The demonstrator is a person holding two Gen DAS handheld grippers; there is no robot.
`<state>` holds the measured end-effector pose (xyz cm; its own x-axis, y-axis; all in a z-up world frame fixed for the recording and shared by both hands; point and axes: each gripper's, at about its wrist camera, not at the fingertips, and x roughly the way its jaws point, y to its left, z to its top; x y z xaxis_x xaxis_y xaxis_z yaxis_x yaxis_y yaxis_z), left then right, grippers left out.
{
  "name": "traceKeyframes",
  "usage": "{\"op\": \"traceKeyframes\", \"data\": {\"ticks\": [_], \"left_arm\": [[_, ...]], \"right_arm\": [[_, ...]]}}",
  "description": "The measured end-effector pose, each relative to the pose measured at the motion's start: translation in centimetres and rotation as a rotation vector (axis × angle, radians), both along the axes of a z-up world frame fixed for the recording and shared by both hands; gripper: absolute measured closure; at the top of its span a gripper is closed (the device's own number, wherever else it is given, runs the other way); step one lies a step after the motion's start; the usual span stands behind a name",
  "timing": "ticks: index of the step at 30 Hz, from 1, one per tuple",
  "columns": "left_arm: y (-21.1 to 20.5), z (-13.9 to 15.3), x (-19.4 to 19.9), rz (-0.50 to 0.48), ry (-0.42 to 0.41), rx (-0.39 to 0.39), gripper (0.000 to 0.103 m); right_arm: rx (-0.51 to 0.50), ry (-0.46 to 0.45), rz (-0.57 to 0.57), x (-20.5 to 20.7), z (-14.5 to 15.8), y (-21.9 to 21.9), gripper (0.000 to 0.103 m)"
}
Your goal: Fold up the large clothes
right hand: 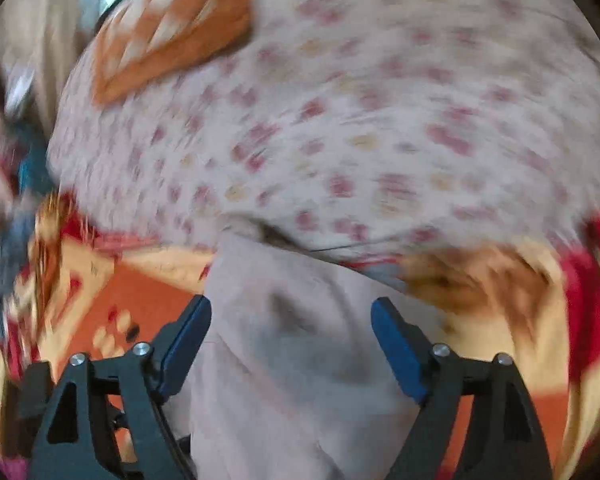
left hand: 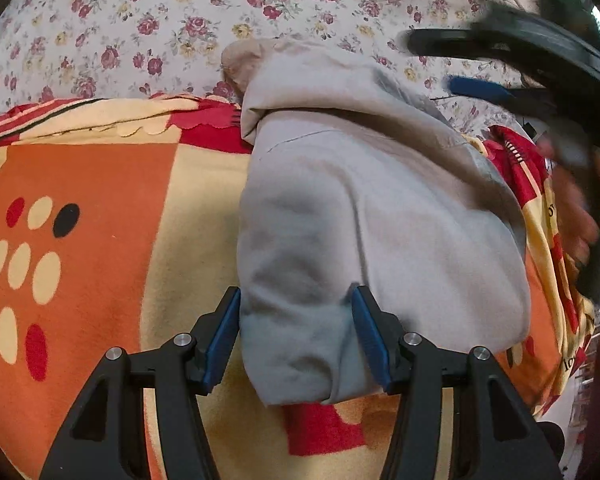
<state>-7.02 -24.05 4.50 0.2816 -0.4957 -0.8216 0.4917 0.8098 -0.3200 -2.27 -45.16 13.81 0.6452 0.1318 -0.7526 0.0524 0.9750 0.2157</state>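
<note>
A grey hooded sweatshirt lies folded into a long bundle on an orange, cream and red blanket. Its hood end points away from me. My left gripper is open, its blue pads on either side of the bundle's near end, not pinching it. My right gripper is open above the same sweatshirt; that view is blurred by motion. The right gripper also shows in the left wrist view, raised at the upper right with the person's hand on it.
A white sheet with red and yellow flowers covers the bed beyond the blanket. An orange and white checked cushion lies at the far left in the right wrist view. The blanket's edge drops off at the right.
</note>
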Motion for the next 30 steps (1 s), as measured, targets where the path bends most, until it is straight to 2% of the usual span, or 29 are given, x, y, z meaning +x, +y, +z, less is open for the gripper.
{"op": "traceKeyframes", "data": {"ticks": [2,4,6,7,8,10,12,13,15,16,18,21,22,24,26,28,30], "left_arm": [[-0.1,-0.1,0.0,0.002,0.007,-0.006,0.05],[-0.2,-0.3,-0.1,-0.001,0.013,-0.01,0.048],[-0.2,-0.3,0.0,-0.005,0.015,-0.014,0.048],[-0.2,-0.4,-0.1,-0.012,0.015,-0.018,0.047],[-0.2,-0.5,0.0,-0.015,0.018,-0.023,0.047],[-0.2,-0.8,0.1,-0.016,0.033,-0.04,0.046],[-0.3,-1.4,0.2,-0.024,0.068,-0.063,0.043],[-0.4,-1.7,0.2,-0.023,0.084,-0.07,0.042],[-0.6,-1.8,0.1,-0.025,0.076,-0.047,0.041],[-0.9,-1.7,0.0,-0.035,0.063,-0.03,0.041],[-1.2,-1.4,-0.3,-0.048,0.035,-0.006,0.041],[-0.9,-0.8,-0.5,-0.056,0.044,-0.004,0.042],[-0.7,-0.4,-0.5,-0.051,0.041,-0.012,0.042],[0.2,0.9,-0.5,-0.049,0.011,-0.046,0.042],[1.0,2.1,-0.2,-0.032,-0.022,-0.08,0.042],[1.5,3.1,0.8,0.002,-0.02,-0.126,0.042],[1.3,3.1,2.1,0.021,-0.001,-0.135,0.04]], "right_arm": [[-0.091,0.052,0.054,3.1,-1.4,1.5,0.017],[-0.139,0.081,0.06,4.9,-3.1,1.9,0.02],[-0.159,0.118,0.06,6.1,-4.8,1.8,0.059],[-0.142,0.12,0.062,6.3,-5.3,1.4,0.098],[-0.116,0.097,0.044,6.1,-5.3,0.8,0.099],[-0.112,0.029,-0.005,5.2,-4.6,-0.4,0.099],[-0.098,0.001,-0.095,4.6,-4.7,-2.4,0.1],[-0.073,0.003,-0.169,4.6,-5.4,-4.0,0.1],[-0.097,0.045,-0.307,4.7,-7.6,-6.1,0.101],[-0.101,0.105,-0.36,4.8,-9.5,-7.0,0.102],[-0.053,0.13,-0.365,4.5,-10.7,-7.8,0.102],[0.036,0.062,-0.391,2.0,-8.7,-8.9,0.101],[0.077,0.044,-0.378,0.8,-7.5,-9.1,0.096],[0.125,0.04,-0.331,-2.0,-5.5,-9.2,0.077],[0.131,0.036,-0.304,-4.7,-4.1,-8.9,0.041],[0.123,0.037,-0.304,-7.8,-3.8,-8.4,0.03],[0.139,0.049,-0.277,-9.4,-4.8,-7.3,0.03]]}}
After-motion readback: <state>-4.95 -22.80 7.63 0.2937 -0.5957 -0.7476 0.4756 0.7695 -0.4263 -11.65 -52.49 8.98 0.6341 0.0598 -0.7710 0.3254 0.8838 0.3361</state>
